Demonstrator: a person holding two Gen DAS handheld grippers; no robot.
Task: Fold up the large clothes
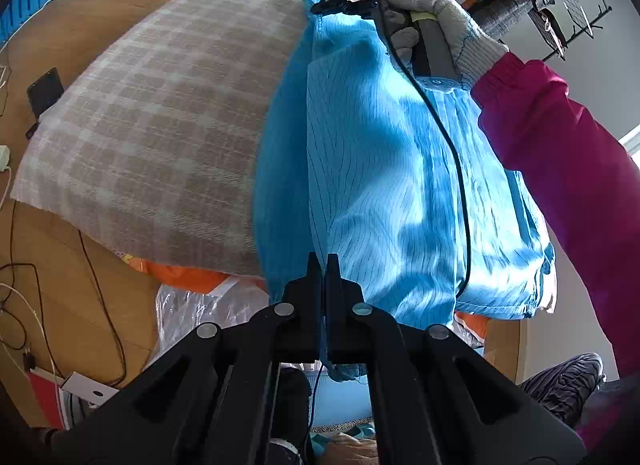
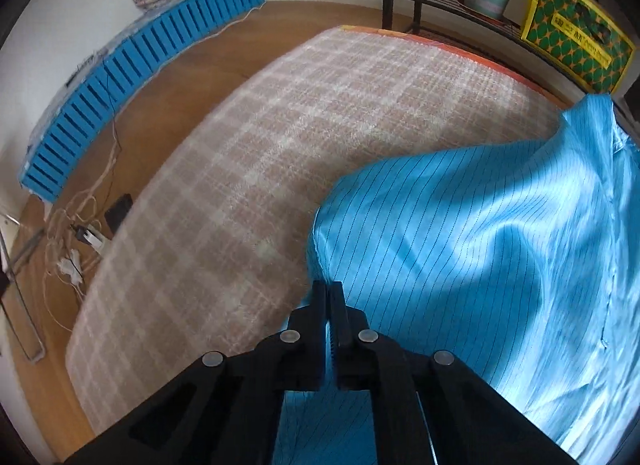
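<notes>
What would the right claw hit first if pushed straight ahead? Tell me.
Probably the plaid blanket. The right claw, shut on the blue garment, points over its edge toward that blanket; depth is unclear.

The garment [image 1: 400,169] is a large piece of shiny sky-blue cloth crossed by thin dark pinstripes. It is lifted and stretched taut between two pinched edges, so it hangs in long soft folds with a deep wrinkle through its middle. Along one side the fabric is doubled over, showing a darker blue strip. Its lower hem is gathered and slightly puckered. In the right wrist view the same garment [image 2: 500,233] billows upward toward a raised far corner.
</notes>
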